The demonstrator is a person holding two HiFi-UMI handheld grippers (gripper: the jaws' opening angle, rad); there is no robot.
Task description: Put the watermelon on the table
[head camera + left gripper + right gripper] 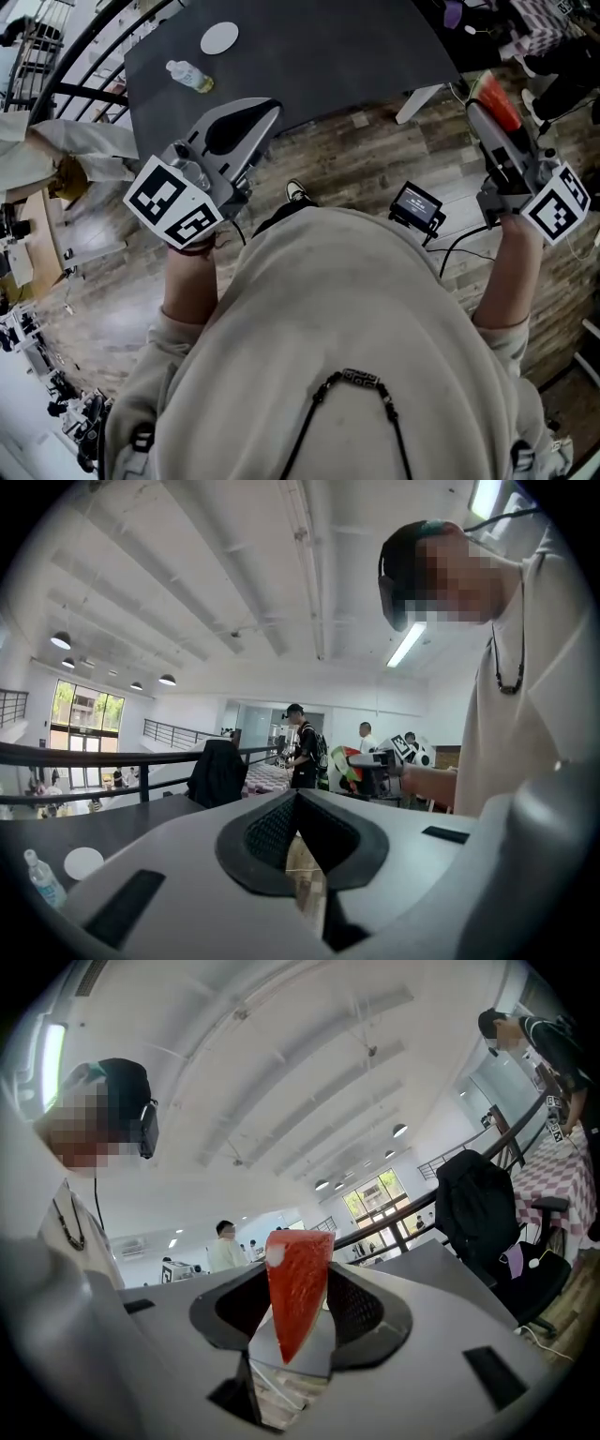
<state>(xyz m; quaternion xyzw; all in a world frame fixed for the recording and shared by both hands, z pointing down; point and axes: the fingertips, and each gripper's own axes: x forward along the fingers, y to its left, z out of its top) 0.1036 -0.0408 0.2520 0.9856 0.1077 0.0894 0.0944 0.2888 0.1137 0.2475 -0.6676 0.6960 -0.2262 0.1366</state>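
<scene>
The right hand-held gripper (305, 1321) pinches a red, wedge-shaped watermelon slice (298, 1279).

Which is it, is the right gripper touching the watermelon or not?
Touching. The right gripper view shows the right gripper squeezing the watermelon from both sides.

Bright hall edged by a black railing (94, 755)

Beyond the railing, tall windows (89, 719) let in daylight. Above it a white beamed ceiling (234, 574) carries round lamps (167, 680) and a strip light (408, 644). Just inside the railing a dark table (309, 47) stands on wood-plank floor (356, 159), a jacket-draped chair (217, 772) beside it.
</scene>
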